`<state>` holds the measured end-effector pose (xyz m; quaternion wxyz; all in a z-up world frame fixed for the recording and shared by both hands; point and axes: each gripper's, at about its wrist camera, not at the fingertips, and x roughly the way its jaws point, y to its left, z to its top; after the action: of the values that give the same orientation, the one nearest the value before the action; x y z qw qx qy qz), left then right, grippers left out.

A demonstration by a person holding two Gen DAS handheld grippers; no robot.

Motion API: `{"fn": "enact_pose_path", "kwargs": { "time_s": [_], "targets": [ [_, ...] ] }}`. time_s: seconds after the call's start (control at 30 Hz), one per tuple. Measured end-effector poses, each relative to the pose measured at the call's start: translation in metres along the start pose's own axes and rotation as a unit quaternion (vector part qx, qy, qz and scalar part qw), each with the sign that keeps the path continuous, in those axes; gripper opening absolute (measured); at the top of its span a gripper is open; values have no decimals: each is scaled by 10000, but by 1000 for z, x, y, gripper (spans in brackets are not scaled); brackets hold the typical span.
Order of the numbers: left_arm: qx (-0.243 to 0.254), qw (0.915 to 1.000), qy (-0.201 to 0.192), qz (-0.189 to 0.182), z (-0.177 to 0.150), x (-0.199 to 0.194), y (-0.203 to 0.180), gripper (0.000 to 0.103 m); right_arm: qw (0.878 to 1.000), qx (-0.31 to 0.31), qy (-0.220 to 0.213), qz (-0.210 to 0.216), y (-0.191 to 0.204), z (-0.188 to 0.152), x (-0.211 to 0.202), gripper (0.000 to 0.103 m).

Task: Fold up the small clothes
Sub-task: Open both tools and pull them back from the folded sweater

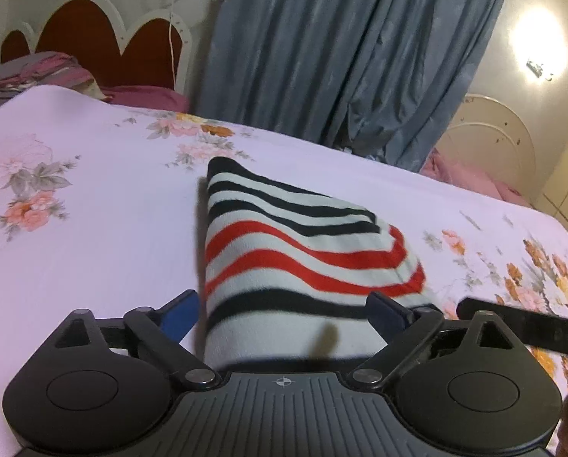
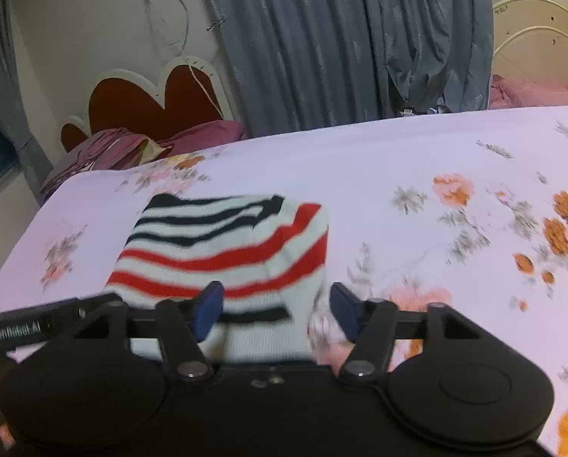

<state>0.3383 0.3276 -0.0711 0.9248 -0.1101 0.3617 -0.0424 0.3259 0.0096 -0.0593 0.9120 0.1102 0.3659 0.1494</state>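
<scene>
garment: the striped knit garment point(image 1: 303, 251) is lying folded on the floral bedsheet point(image 1: 93, 228), near its front edge | left gripper point(image 1: 284, 316): I am holding its jaws wide apart, garment between them, pads not pressing | right gripper point(image 2: 276, 308): jaws standing open at the garment's near right corner, gripping nothing

floral bed sheet point(image 1: 93, 190) carries striped garment point(image 1: 284, 251), seemingly folded.
</scene>
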Motion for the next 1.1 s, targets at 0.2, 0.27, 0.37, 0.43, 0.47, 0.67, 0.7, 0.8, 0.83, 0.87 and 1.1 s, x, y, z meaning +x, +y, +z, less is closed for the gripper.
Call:
{"fn": "enact_pose_path", "kwargs": {
  "time_s": [0.2, 0.27, 0.37, 0.43, 0.47, 0.67, 0.7, 0.8, 0.83, 0.87, 1.1],
  "targets": [
    [24, 9996, 68, 263, -19, -42, -20, 103, 9999, -63, -61, 131, 1, -22, -49, 73],
    [-1, 9990, 111, 442, -25, -56, -25, 103, 9996, -229, -111, 96, 3, -29, -65, 74],
    [-1, 9967, 211, 787, -35, -82, -37, 103, 9992, -366, -139, 120, 4, -40, -86, 75],
    [78, 9944, 174, 1039, -43, -102, -46, 103, 9990, -369, -141, 187, 4, -47, -102, 76],
    [153, 9930, 120, 1169, -48, -113, -51, 103, 9989, -379, -140, 243, 4, -52, -113, 76],
    [276, 9940, -164, 1043, -79, -191, -80, 103, 9967, -599, -284, 465, 7, -81, -177, 80],
    [189, 9955, -172, 912, -84, -202, -82, 103, 9963, -624, -309, 494, 6, -86, -188, 80],
    [31, 9976, -261, 643, -101, -237, -88, 103, 9951, -719, -397, 551, 5, -99, -221, 81],
    [71, 9972, -379, 646, -108, -251, -90, 103, 9947, -762, -434, 534, 6, -103, -232, 81],
    [130, 9965, -477, 678, -113, -260, -93, 103, 9942, -821, -472, 517, 7, -109, -244, 82],
    [273, 9911, -823, 1009, -137, -319, -104, 103, 9900, -982, -821, 597, 16, -128, -309, 90]
  ]
}}
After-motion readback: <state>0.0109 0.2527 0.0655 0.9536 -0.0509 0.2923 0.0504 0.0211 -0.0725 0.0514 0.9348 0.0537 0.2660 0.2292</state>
